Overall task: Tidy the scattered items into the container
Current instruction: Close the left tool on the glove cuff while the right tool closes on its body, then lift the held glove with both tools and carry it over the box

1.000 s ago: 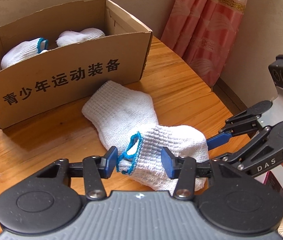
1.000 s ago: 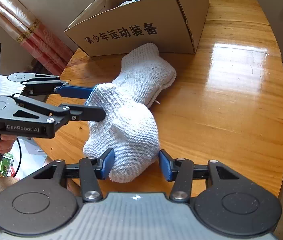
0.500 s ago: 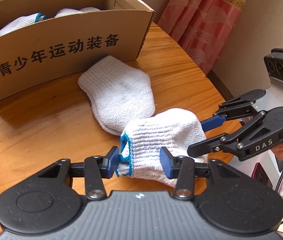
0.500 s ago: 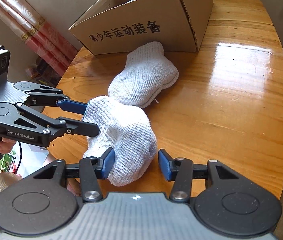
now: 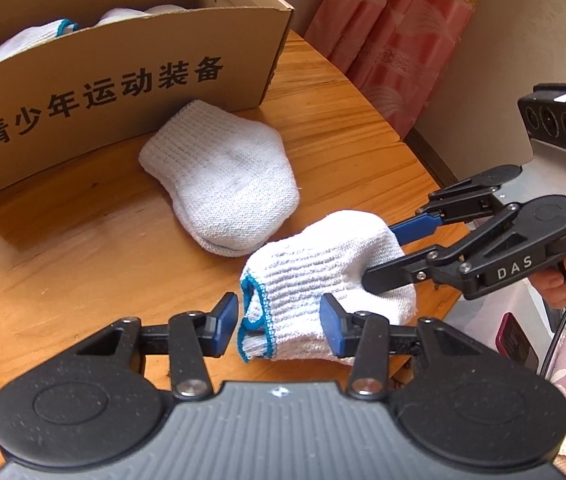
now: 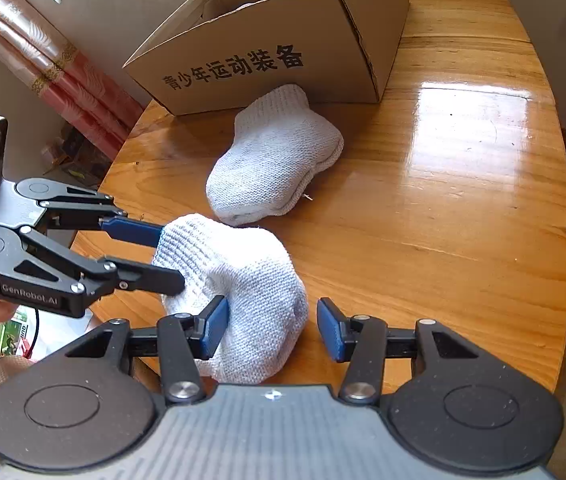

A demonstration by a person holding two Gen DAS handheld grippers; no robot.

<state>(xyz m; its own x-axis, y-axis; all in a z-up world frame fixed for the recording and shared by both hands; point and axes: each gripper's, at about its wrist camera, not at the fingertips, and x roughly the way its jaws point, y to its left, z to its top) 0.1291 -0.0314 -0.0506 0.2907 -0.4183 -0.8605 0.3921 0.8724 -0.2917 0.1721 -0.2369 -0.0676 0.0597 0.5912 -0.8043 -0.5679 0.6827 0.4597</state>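
A white knit glove with a blue cuff (image 5: pixel 323 272) (image 6: pixel 243 272) hangs just above the table's near edge. My left gripper (image 5: pixel 279 326) (image 6: pixel 169 260) is shut on its cuff end. My right gripper (image 6: pixel 271 328) (image 5: pixel 381 256) straddles the glove's other end. Its jaws are opening: the left pad still rests on the knit while the right pad stands apart from it. A second white glove (image 5: pixel 227 184) (image 6: pixel 279 160) lies flat in front of the cardboard box (image 5: pixel 123 92) (image 6: pixel 267 40). Inside the box lie more white gloves (image 5: pixel 31 38).
The wooden table (image 6: pixel 463 200) stretches bare and glossy to the right of the box. Pink curtains (image 5: pixel 395 32) hang beyond the table's rounded edge. A person's hand (image 5: pixel 563 280) holds the right gripper's handle. Clutter lies on the floor below the edge.
The held glove has come off the lying glove, toward the near table edge. The left jaws narrowed on the cuff, and the right jaws widened, leaving a gap at the right pad.
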